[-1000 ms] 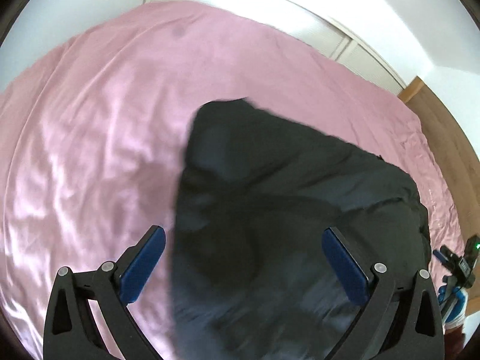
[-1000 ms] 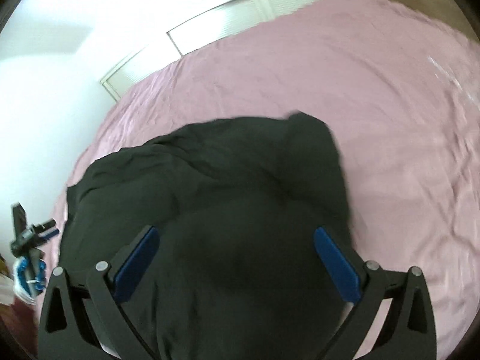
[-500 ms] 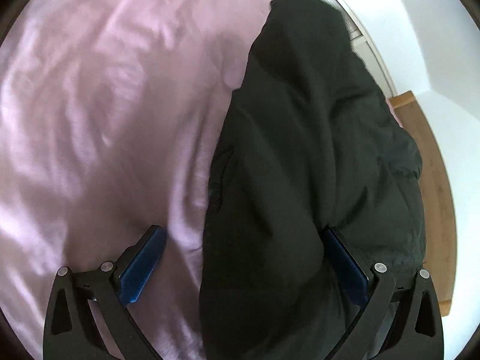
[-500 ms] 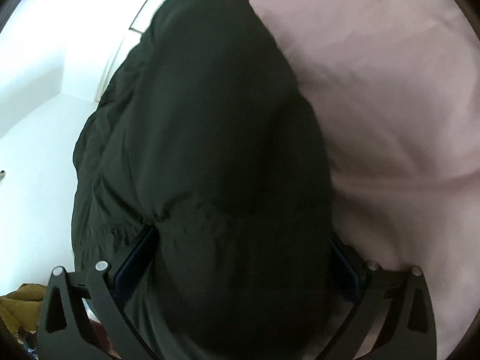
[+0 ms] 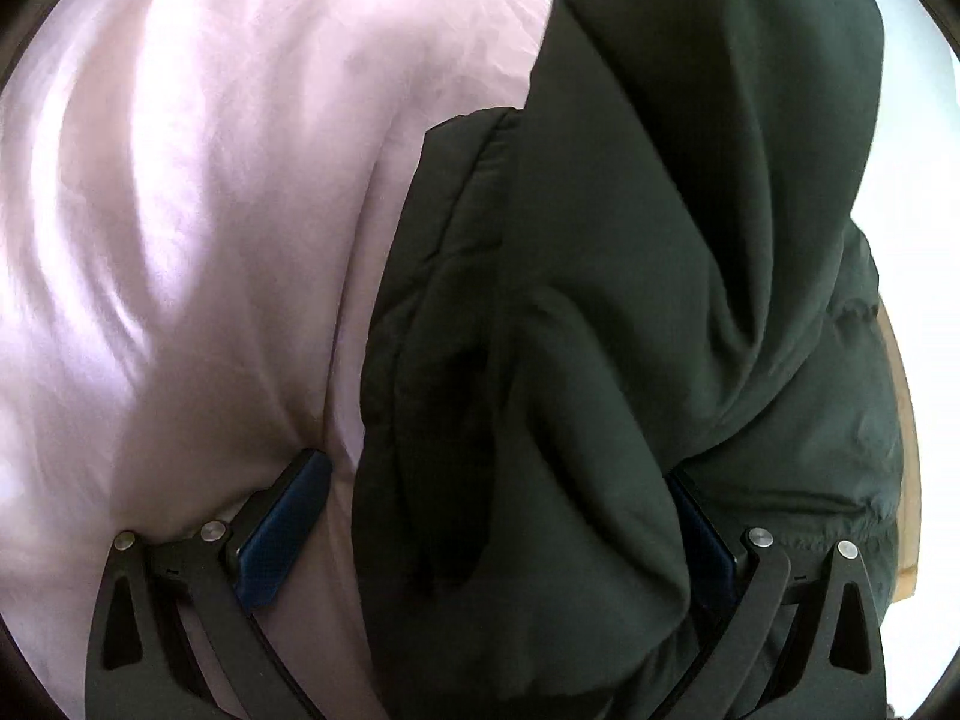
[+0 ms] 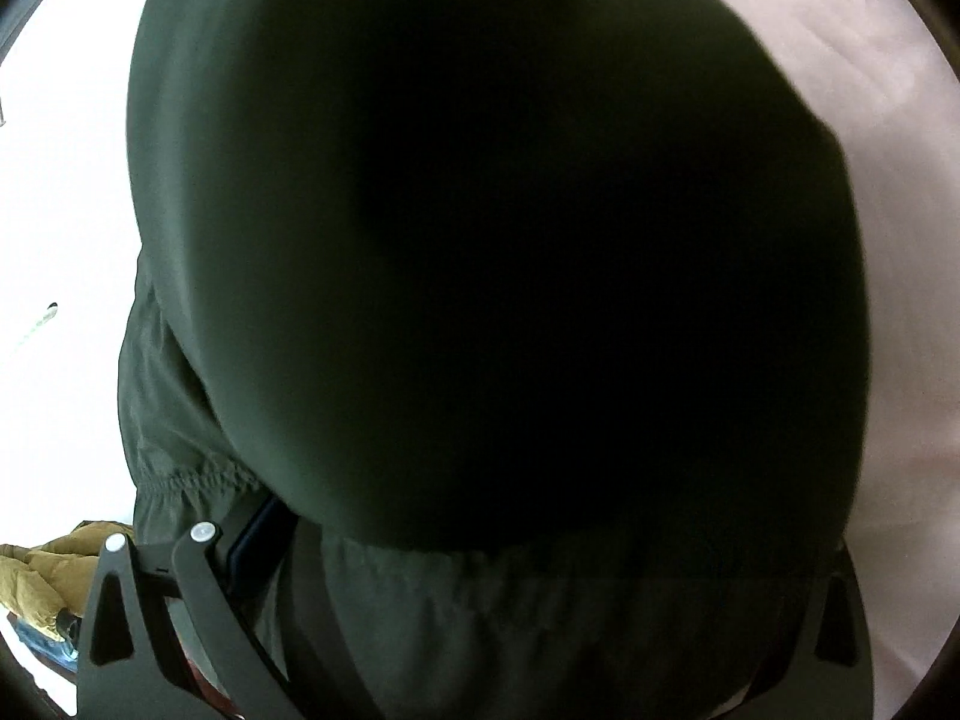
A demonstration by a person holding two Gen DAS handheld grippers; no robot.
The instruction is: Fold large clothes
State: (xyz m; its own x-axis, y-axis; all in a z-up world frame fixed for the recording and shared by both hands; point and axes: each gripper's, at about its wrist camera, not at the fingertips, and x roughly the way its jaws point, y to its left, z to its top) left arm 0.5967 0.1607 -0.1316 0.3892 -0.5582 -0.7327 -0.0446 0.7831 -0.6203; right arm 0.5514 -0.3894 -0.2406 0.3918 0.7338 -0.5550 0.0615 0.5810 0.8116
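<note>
1. The left gripper (image 5: 492, 531) has its jaws set wide apart, with a thick fold of the dark green padded jacket (image 5: 630, 276) bulging between its blue pads (image 5: 282, 531); the right-hand pad is largely buried in the fabric.
2. Just left of that gripper's left finger, the pink bedsheet (image 5: 180, 240) lies rumpled, stretching away ahead.
3. The jacket rises ahead of the left gripper, to its right.
4. The right gripper (image 6: 510, 546) is swamped by the jacket (image 6: 480, 240): one blue pad (image 6: 255, 540) shows at left, the other is hidden, so I cannot tell its grip.
5. To the right gripper's left lies a mustard-yellow garment (image 6: 36, 570); the bedsheet (image 6: 900, 240) shows to the right.
</note>
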